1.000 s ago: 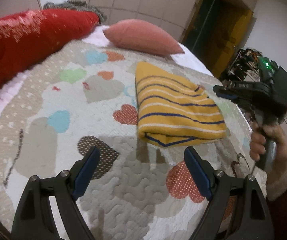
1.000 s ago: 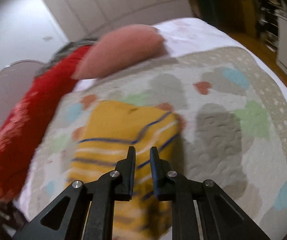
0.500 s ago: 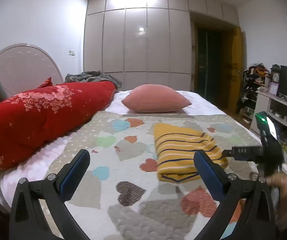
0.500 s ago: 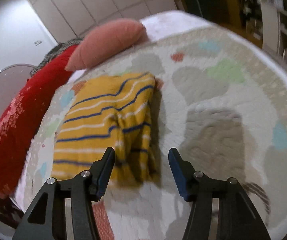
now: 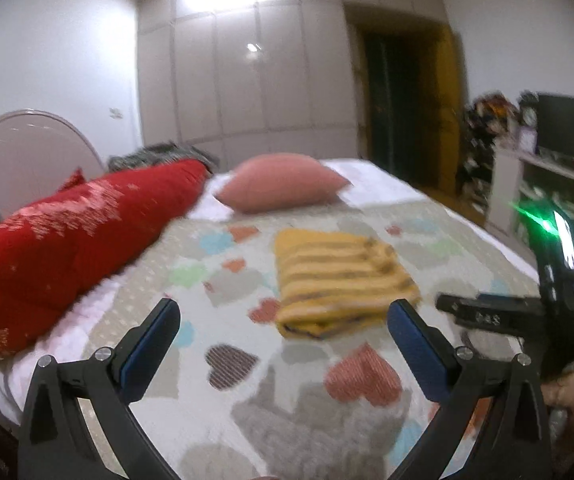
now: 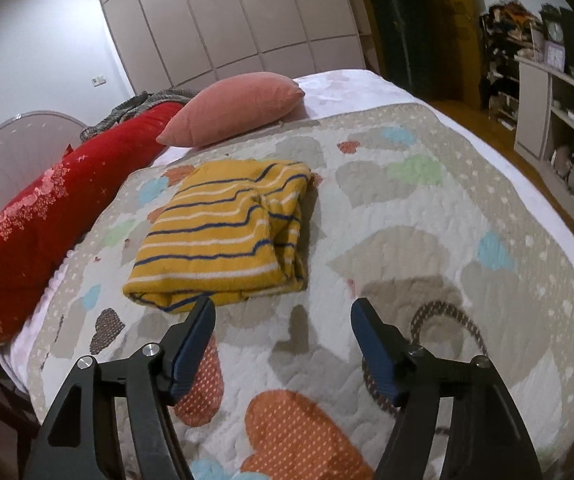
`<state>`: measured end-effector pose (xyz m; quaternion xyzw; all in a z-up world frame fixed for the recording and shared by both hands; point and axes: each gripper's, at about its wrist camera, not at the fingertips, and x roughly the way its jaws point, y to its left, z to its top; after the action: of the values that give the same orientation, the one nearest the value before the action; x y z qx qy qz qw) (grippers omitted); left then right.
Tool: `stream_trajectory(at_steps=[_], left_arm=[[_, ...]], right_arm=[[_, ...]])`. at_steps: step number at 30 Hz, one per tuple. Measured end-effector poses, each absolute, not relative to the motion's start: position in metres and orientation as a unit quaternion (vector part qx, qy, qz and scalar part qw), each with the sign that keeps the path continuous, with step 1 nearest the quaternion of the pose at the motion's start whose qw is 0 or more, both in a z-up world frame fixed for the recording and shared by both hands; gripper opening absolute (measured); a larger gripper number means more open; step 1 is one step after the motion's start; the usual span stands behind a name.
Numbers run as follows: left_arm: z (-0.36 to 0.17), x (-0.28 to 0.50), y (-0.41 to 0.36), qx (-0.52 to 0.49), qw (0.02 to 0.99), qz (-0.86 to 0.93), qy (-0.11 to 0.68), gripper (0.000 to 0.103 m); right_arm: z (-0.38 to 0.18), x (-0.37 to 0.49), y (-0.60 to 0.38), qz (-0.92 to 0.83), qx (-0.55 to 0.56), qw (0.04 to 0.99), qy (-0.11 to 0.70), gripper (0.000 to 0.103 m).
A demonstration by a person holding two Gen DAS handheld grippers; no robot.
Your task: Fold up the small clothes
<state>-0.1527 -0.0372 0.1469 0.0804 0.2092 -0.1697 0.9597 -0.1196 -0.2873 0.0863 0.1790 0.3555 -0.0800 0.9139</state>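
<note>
A folded yellow garment with blue and white stripes (image 6: 227,236) lies flat on the heart-patterned quilt (image 6: 427,248); it also shows, blurred, in the left wrist view (image 5: 339,280). My left gripper (image 5: 283,310) is open and empty, held above the quilt short of the garment. My right gripper (image 6: 283,312) is open and empty, just in front of the garment's near edge and to its right. The right gripper also shows in the left wrist view (image 5: 499,312), at the right beside the garment.
A long red bolster (image 6: 39,216) lies along the left side of the bed. A pink pillow (image 6: 235,108) sits at the far end. Shelves and clutter (image 6: 559,92) stand to the right of the bed, with wardrobe doors behind.
My right gripper opened, let go of the garment and pulled back from it. My left gripper lifted and drew back; its view tilted up from the quilt to the room.
</note>
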Motion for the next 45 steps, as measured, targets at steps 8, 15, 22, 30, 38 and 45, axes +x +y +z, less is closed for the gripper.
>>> stream_trajectory(at_steps=[8, 15, 22, 30, 38, 45], left_arm=[[0.129, -0.152, -0.051, 0.102, 0.945, -0.187, 0.248, 0.103], [0.119, -0.143, -0.052, 0.094, 0.935, -0.193, 0.283, 0.103], [0.109, -0.133, -0.052, 0.087, 0.926, -0.196, 0.311, 0.103], [0.099, -0.124, -0.051, 0.081, 0.918, -0.199, 0.333, 0.103], [0.091, -0.117, -0.048, 0.074, 0.913, -0.197, 0.350, 0.103], [0.083, -0.109, -0.042, 0.065, 0.907, -0.192, 0.370, 0.103]], right_arm=[[0.076, -0.131, -0.286, -0.092, 0.183, 0.907, 0.369, 0.077], [0.070, -0.133, -0.285, -0.098, 0.177, 0.905, 0.375, 0.079], [0.064, -0.129, -0.281, -0.097, 0.174, 0.902, 0.384, 0.079], [0.054, -0.123, -0.280, -0.098, 0.173, 0.896, 0.397, 0.080], [0.049, -0.116, -0.275, -0.094, 0.168, 0.893, 0.407, 0.080], [0.043, -0.112, -0.270, -0.090, 0.164, 0.889, 0.417, 0.080]])
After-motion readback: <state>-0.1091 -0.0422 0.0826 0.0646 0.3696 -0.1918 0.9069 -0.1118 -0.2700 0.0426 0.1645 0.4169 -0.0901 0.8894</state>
